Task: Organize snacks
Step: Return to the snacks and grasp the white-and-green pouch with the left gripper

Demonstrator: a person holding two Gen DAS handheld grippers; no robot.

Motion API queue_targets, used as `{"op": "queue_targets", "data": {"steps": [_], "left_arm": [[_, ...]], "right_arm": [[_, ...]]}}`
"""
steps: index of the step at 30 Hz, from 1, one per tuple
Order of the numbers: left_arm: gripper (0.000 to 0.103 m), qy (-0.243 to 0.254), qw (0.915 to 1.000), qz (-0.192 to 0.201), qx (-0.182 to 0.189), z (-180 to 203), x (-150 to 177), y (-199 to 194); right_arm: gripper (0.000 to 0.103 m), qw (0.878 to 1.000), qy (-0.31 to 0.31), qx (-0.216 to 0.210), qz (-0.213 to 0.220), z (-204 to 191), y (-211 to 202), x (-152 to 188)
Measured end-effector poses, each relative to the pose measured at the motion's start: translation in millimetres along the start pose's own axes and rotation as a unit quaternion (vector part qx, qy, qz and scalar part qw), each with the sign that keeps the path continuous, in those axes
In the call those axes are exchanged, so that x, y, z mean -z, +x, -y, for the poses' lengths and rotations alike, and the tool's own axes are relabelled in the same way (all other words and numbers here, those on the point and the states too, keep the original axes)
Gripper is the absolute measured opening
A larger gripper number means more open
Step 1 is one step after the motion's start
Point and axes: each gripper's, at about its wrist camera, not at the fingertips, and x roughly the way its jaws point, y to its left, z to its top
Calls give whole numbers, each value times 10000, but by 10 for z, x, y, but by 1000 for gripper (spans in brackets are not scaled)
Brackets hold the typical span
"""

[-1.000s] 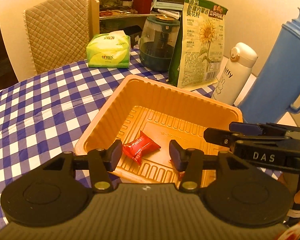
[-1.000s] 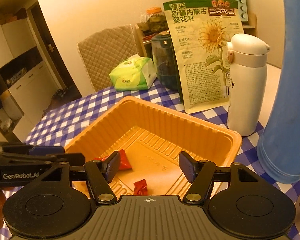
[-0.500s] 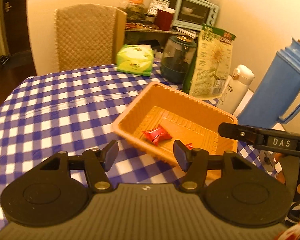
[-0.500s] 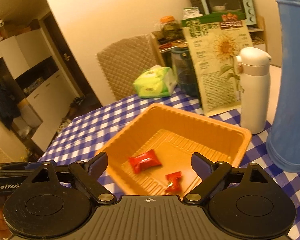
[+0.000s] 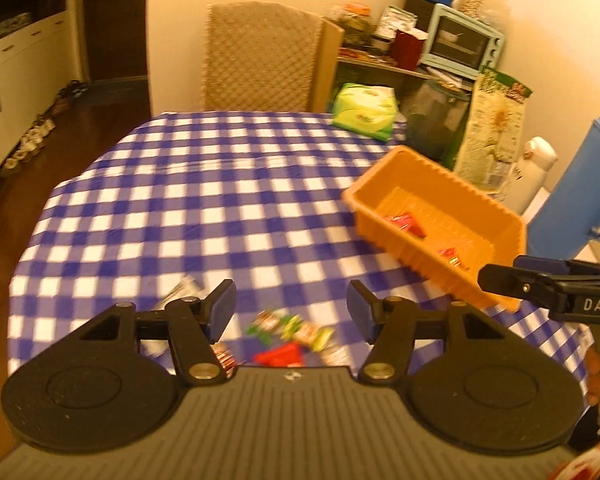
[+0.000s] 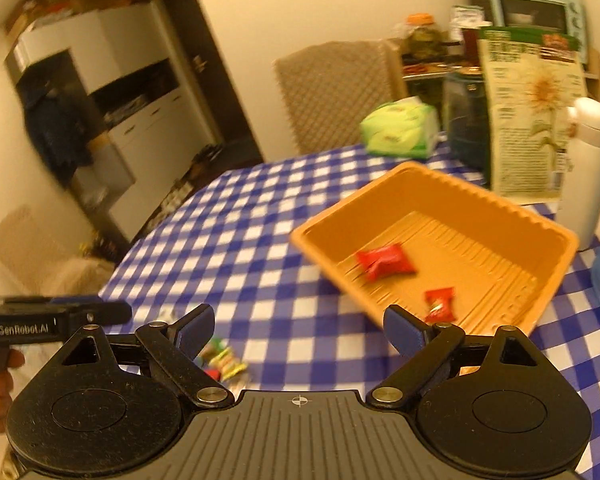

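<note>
An orange tray (image 5: 496, 210) (image 6: 496, 200) stands on the blue checked tablecloth (image 5: 204, 200) and holds two red snack packets, a larger one (image 6: 386, 262) and a small one (image 6: 440, 304). Several small wrapped snacks (image 5: 290, 334) (image 6: 222, 360) lie in a loose pile on the cloth near the front edge. My left gripper (image 5: 290, 312) hovers open above that pile, with nothing between its fingers. My right gripper (image 6: 296, 330) stands open and empty just in front of the tray's near wall, right of the pile.
A blue jug (image 5: 572, 184), a white flask (image 6: 590, 168), a sunflower seed bag (image 6: 534, 120), a dark jar (image 5: 432, 124) and a green tissue pack (image 5: 366, 114) crowd the table's far right. A quilted chair (image 5: 260, 56) stands behind the table. A shelf with a toaster oven (image 5: 460, 42) lines the wall.
Both grippers have pulled back from over the tray toward the table's front edge and opened wider. The two red packets now lie free in the tray, and the snack pile has come into view.
</note>
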Motion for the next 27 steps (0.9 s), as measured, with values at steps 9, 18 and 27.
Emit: {"op": "queue_targets", "data": {"steps": [9, 18, 27], "left_arm": [[58, -146, 9986, -67, -501, -264, 371, -252], [58, -433, 9960, -417, -655, -418, 726, -314], [55, -336, 9940, -728, -749, -382, 978, -195]], "right_arm": [[91, 9975, -471, -244, -476, -411, 129, 308], [91, 9941, -573, -409, -821, -585, 293, 538], [91, 9917, -581, -295, -1111, -563, 422, 692]]}}
